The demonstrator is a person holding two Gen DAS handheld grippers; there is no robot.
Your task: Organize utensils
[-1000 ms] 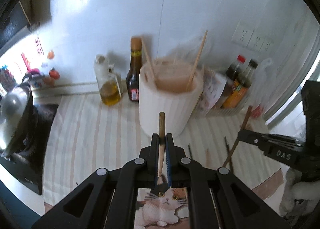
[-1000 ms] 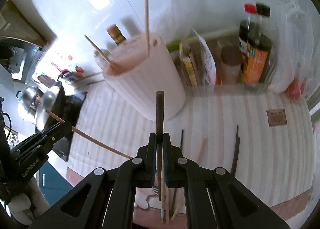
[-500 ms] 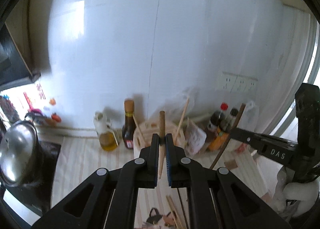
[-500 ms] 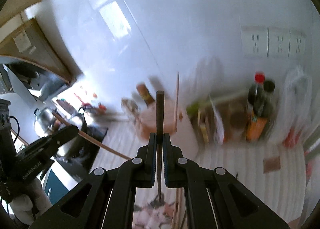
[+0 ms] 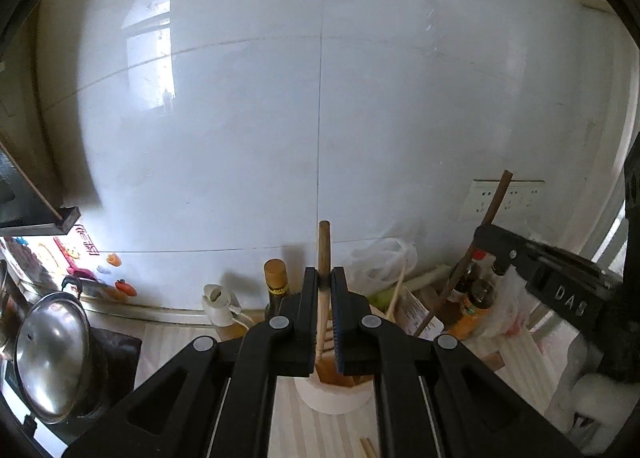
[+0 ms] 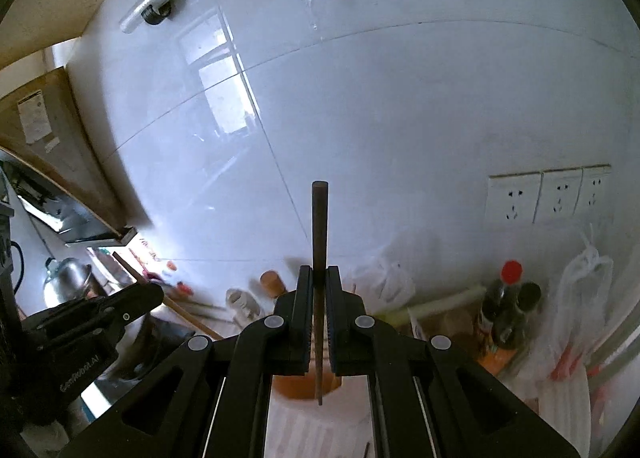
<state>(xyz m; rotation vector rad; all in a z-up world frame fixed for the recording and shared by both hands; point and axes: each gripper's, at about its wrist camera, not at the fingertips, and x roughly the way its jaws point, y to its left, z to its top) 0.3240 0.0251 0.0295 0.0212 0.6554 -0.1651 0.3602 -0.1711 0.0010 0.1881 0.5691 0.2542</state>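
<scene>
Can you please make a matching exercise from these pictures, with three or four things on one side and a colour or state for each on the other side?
Things:
1. chopstick in the left gripper
2. chopstick in the right gripper
3. utensil holder
4. bottle cap

Descriptions:
A. red
B. dark brown, clamped upright
C. white outside, standing on the counter
D. light wood, clamped upright

Pairs: 1-D, 2-B, 3-C, 4-A

glossy white tiled wall (image 5: 320, 117) filling most of the view, triple socket plate (image 6: 548, 193) mounted low on the right, steel pot lid (image 5: 52, 354) parked at the left, brown-capped sauce bottle (image 5: 276, 282), red-capped bottle (image 6: 506, 298), crumpled plastic bag (image 6: 580, 298) slumped nearby
</scene>
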